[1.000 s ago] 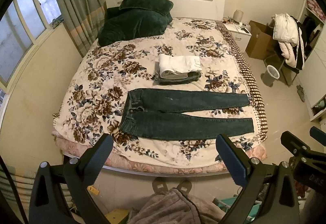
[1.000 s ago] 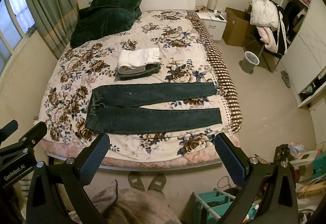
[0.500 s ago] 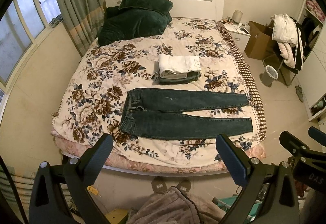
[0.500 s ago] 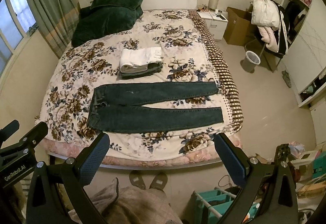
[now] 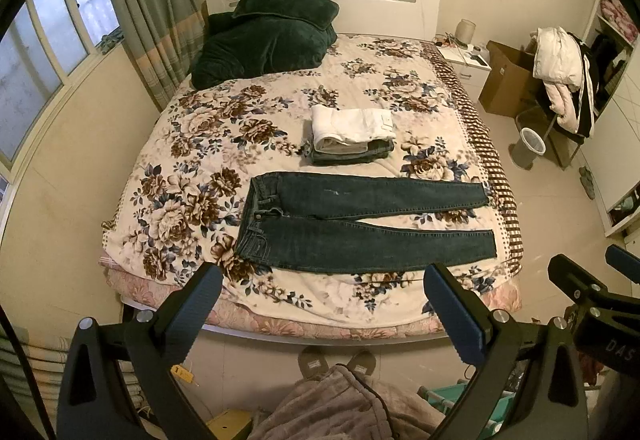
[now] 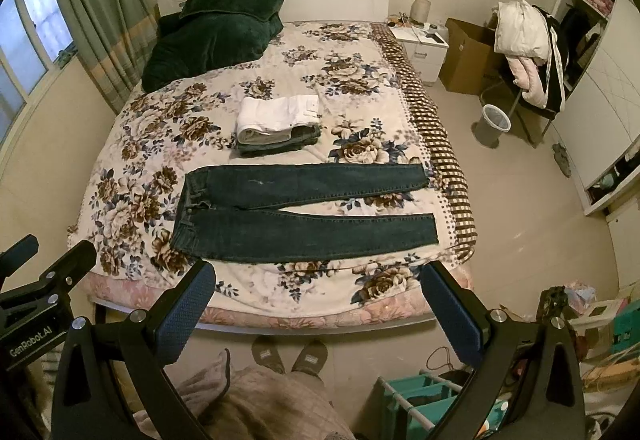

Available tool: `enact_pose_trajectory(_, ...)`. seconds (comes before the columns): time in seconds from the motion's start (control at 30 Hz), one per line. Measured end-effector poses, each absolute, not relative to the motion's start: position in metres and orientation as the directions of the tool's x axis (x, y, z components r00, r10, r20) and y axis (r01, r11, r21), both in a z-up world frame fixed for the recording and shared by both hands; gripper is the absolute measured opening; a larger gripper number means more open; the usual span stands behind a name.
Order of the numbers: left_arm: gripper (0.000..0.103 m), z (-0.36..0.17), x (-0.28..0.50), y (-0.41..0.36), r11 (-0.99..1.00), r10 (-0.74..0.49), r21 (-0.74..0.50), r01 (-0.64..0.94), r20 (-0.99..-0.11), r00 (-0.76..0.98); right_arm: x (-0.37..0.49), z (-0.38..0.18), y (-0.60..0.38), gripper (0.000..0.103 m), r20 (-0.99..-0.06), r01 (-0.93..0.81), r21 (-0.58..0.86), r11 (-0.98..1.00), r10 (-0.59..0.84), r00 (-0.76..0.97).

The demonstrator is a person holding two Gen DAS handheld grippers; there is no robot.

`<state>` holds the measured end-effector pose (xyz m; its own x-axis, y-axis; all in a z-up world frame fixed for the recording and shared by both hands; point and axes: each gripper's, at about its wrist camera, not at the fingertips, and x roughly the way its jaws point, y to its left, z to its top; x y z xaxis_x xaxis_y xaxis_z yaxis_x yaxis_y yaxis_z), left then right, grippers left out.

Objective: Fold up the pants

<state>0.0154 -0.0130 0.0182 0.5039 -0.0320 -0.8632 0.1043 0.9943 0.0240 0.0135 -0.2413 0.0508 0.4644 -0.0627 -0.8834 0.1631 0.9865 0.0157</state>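
Lower garments in the folded stack (image 5: 352,155): mostly covered by the white one on top.
Nightstand items (image 6: 416,25): too small to identify.
Person's legs (image 6: 272,400): cut by the bottom edge.

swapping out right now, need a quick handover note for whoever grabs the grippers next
Left gripper: jaws wide open, empty, held above the floor short of the bed.
Right gripper: same, open and empty.
Jeans: flat and unfolded near the bed's foot edge, waistband to the left, legs running right, slightly apart.
Stack: folded pants, white pair on top, just beyond the jeans.
Done: jeans laid out.
Left: every fold of the jeans, then probably onto the stack.
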Motion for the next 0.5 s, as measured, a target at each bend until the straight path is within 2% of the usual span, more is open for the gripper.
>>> enact_pose_trajectory(0.5,0.103,0.0221,0.0165,-0.0117,0.994,-0.034,0.022,0.104,-0.862,0.506,0.0139,0.0583,-0.2381,0.103,-0.882,0.161,0.019,0.987,-0.059,0.468)
